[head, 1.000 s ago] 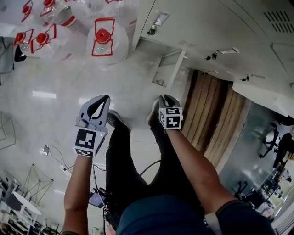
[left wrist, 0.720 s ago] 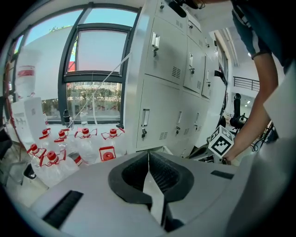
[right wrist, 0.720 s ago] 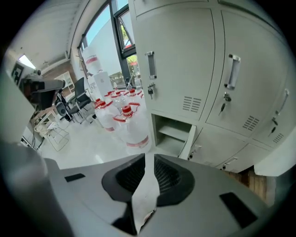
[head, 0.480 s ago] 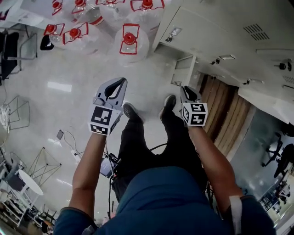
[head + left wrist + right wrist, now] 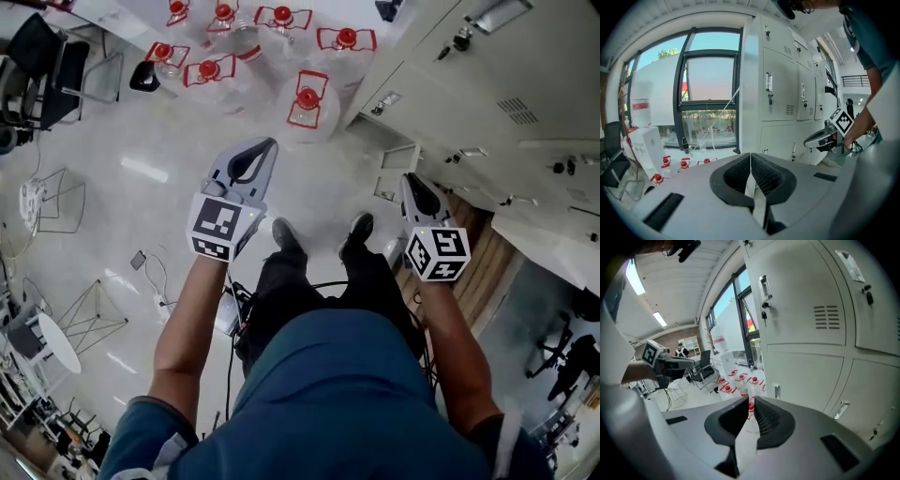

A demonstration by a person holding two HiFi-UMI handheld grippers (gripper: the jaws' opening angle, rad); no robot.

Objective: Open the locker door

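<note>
A bank of pale grey lockers stands to my right, and its doors fill the right gripper view. One door there has a vertical handle with keys hanging under it. My right gripper is in the air a little short of the lockers. Its jaws are closing with a narrow gap and nothing between them. My left gripper is held further left over the floor, shut and empty. The left gripper view also shows the lockers.
Several big water jugs with red caps stand on the floor ahead, beside the locker end. A low locker door stands ajar near my right foot. Chairs, wire racks and floor cables lie to the left. Wooden boards lean at the right.
The head view has swung toward the jugs and lockers. Both grippers have moved forward, the right one nearer the lockers.
</note>
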